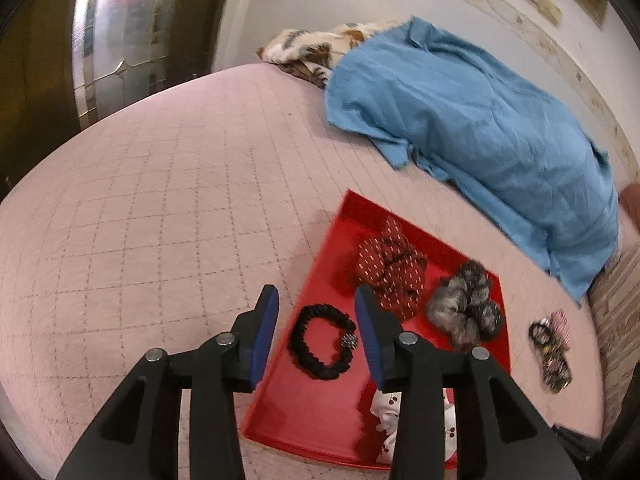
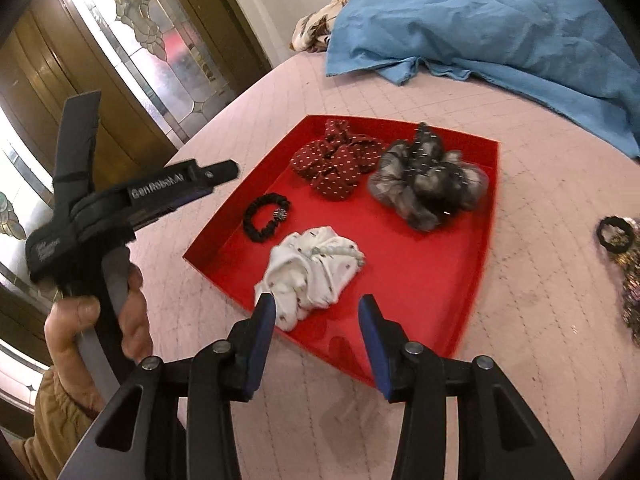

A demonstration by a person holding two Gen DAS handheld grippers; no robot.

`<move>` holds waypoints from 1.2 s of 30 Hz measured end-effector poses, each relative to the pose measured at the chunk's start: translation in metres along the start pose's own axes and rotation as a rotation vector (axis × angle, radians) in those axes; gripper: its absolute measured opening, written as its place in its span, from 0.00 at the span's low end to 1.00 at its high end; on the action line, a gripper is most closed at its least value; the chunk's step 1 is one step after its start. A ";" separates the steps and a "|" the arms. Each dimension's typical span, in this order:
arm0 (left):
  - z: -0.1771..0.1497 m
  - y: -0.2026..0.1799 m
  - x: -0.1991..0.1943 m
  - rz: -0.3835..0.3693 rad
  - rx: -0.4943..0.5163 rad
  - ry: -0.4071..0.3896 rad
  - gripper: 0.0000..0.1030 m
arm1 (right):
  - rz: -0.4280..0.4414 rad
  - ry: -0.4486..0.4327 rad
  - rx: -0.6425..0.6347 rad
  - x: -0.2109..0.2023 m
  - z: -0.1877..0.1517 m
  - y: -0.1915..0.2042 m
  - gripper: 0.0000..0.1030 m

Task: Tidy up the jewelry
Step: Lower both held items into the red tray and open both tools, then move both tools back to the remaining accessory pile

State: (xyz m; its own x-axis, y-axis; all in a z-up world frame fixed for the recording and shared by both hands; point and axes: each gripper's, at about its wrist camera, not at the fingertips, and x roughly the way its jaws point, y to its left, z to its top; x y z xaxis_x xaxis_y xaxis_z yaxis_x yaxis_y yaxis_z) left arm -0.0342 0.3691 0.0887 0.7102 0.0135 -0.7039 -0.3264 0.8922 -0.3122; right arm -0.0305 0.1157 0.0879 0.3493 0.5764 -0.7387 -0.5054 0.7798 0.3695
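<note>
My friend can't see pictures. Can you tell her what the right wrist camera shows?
An open right gripper hovers over a red tray on a pink quilted bed, holding nothing. In the tray lie a white scrunchie, a black hair tie, a red dotted scrunchie and a grey scrunchie.

The tray point(image 2: 420, 280) is bright red. On it, one scrunchie point(image 2: 336, 168) is dark red with small white dots, another point(image 2: 428, 188) is mottled grey and black, and a third point(image 2: 312, 272) is white with tiny dark red cherries. The hair tie point(image 2: 264, 218) is black with a silvery bead. The bedspread point(image 1: 160, 200) is pale pink, quilted in a diamond grid. A plain blue cloth point(image 1: 460, 120) lies at its far edge over a cream and brown patterned fabric point(image 1: 312, 48). The gripper fingers point(image 1: 266, 332) are black with blue pads.
</note>
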 end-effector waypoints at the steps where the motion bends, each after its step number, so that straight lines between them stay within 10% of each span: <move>1: 0.001 0.004 -0.002 -0.005 -0.021 -0.006 0.40 | -0.007 -0.006 0.002 -0.005 -0.003 -0.003 0.45; 10: -0.003 0.025 0.002 -0.020 -0.137 0.047 0.42 | -0.069 -0.034 0.063 -0.043 -0.028 -0.039 0.46; 22: -0.030 -0.018 -0.007 -0.007 0.033 0.035 0.43 | -0.198 -0.098 0.334 -0.126 -0.095 -0.151 0.46; 36: -0.049 -0.167 -0.043 -0.242 0.249 0.148 0.50 | -0.323 -0.251 0.470 -0.213 -0.113 -0.251 0.48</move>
State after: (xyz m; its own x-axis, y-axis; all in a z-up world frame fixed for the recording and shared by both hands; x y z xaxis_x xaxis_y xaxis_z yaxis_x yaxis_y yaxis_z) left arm -0.0410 0.1972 0.1400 0.6448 -0.2599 -0.7188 0.0139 0.9442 -0.3290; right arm -0.0670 -0.2301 0.0886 0.6301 0.2890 -0.7207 0.0382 0.9155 0.4005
